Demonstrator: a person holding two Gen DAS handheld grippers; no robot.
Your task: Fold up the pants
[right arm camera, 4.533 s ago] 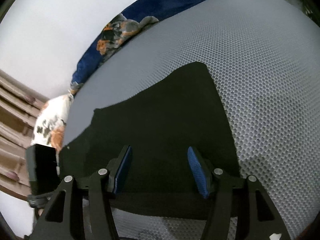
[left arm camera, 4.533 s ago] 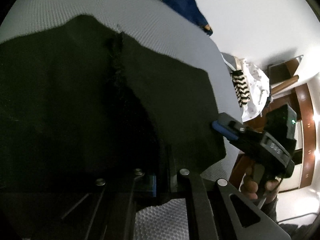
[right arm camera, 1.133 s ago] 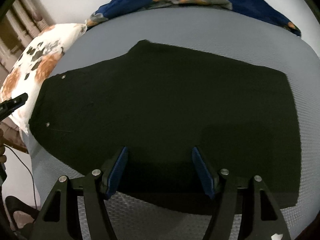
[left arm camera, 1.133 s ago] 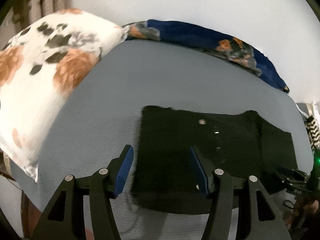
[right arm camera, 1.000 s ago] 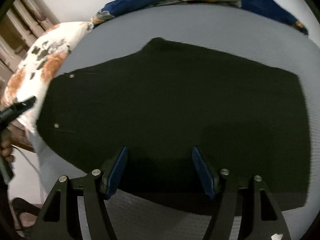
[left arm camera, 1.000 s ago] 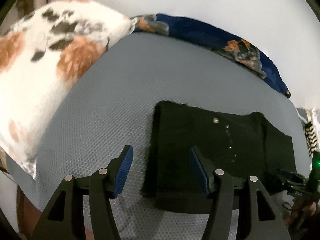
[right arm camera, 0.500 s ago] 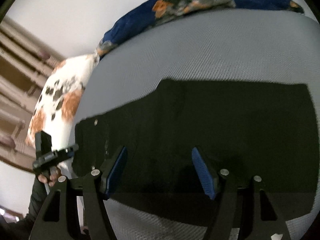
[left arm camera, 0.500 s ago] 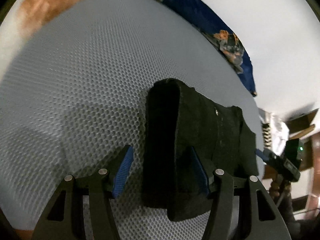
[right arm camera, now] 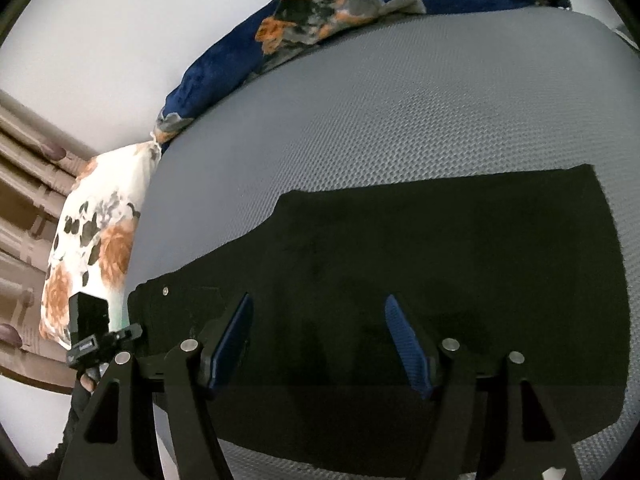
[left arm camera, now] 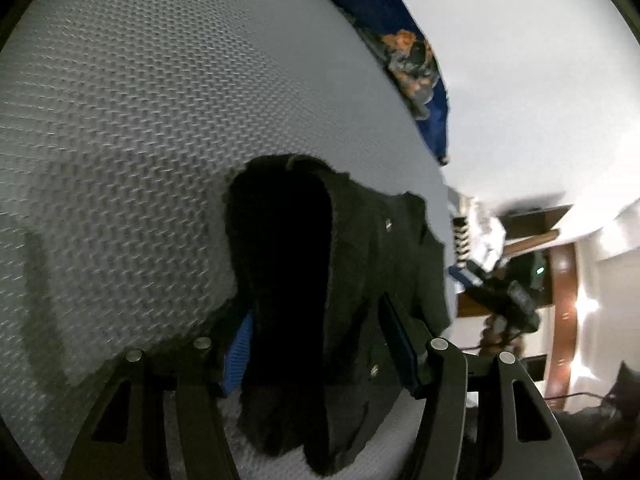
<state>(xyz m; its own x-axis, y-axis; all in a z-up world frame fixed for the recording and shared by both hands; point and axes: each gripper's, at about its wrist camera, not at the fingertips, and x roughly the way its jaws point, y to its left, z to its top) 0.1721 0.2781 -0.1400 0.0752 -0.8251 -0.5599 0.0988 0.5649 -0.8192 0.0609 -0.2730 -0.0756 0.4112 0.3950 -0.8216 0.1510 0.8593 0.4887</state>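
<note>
Lying flat on grey mattress (right arm camera: 400,92), black pants (right arm camera: 440,248), left gripper (left arm camera: 320,344) jaws straddling waistband

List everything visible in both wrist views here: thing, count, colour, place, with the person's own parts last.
pants: one, black, flat on the mattress, waist end bunched between the left jaws
mattress: one, grey honeycomb mesh, under the pants
blanket: one, navy with orange flowers, far edge by the wall
pillow: one, white with orange flowers, mattress end
left gripper: black, blue pads, around the waist end
right gripper: black, blue pads, open over the pants
</note>
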